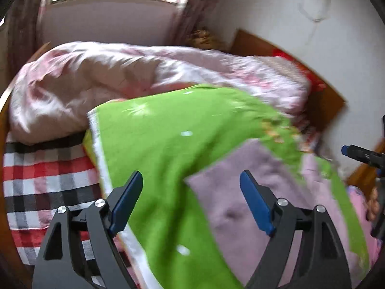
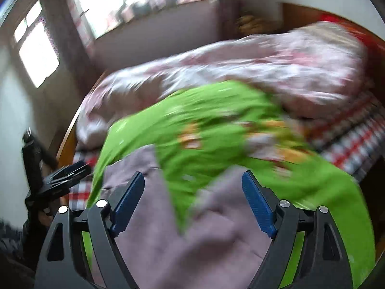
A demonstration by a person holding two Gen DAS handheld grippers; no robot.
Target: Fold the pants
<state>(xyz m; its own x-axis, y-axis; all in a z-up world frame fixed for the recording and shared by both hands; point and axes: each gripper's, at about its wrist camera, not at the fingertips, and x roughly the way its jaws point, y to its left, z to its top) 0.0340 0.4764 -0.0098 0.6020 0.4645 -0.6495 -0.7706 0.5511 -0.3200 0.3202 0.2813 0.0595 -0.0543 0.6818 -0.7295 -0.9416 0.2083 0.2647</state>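
The pants [image 1: 252, 192] lie spread on the green blanket [image 1: 168, 144], which serves as the working surface on the bed; they are a mauve, soft-looking knit or fleece, and in the right wrist view two broad pieces of them, probably the legs, reach across the blanket's near half with a wedge of green showing between them. The left gripper [image 1: 190, 200] hangs above the blanket's near edge with its blue pads wide apart and nothing between them, the pants' straight cut edge lying under its right-hand finger. The right gripper [image 2: 192, 200] is likewise spread open and empty over the near part of the pants. Both views are smeared by motion, so seams, waistband and cuffs cannot be made out. Judged from the way it lies, the cloth is light, limp and thick enough to hold a soft crease; it should drape and sag from any single pinch rather than keep its shape, and it is unlikely to slip on the ribbed pads. The sensible holds would be the two corners of one end, one per gripper, pinching through all layers so the fabric lifts as a flat sheet. Behind the blanket a pink floral quilt [image 1: 120, 72] is heaped, and beside the blanket the red plaid sheet [image 1: 43, 180] shows.
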